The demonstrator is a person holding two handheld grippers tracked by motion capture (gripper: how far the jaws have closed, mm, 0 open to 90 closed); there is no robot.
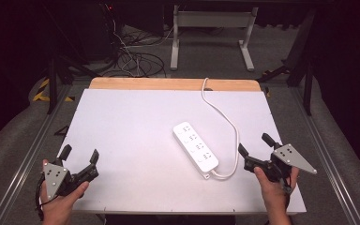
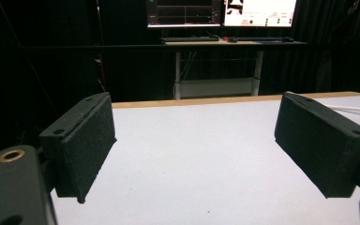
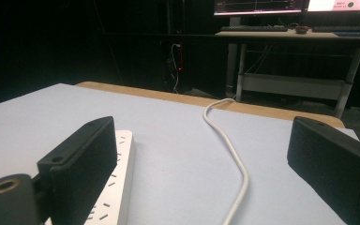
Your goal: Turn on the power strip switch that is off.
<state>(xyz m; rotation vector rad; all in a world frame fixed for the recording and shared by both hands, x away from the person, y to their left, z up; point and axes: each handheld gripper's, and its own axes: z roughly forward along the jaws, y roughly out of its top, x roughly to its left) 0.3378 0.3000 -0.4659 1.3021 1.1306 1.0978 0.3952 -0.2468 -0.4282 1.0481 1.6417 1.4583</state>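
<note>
- We are holding the left gripper (image 1: 80, 158) at the near-left corner of the white table (image 1: 131, 122), jaws spread wide, gripping nothing.
- We are holding the right gripper (image 1: 255, 148) near-right, jaws likewise released and empty.
- The power strip (image 1: 195, 146) is lying flat right of centre, just left of the right gripper; its cable (image 1: 226, 117) is looping past to the far edge.
- Risk, we judge: closing in from here, a jaw is likely snagging the cable loop and dragging the strip askew, or the smooth casing is slipping out.
</note>
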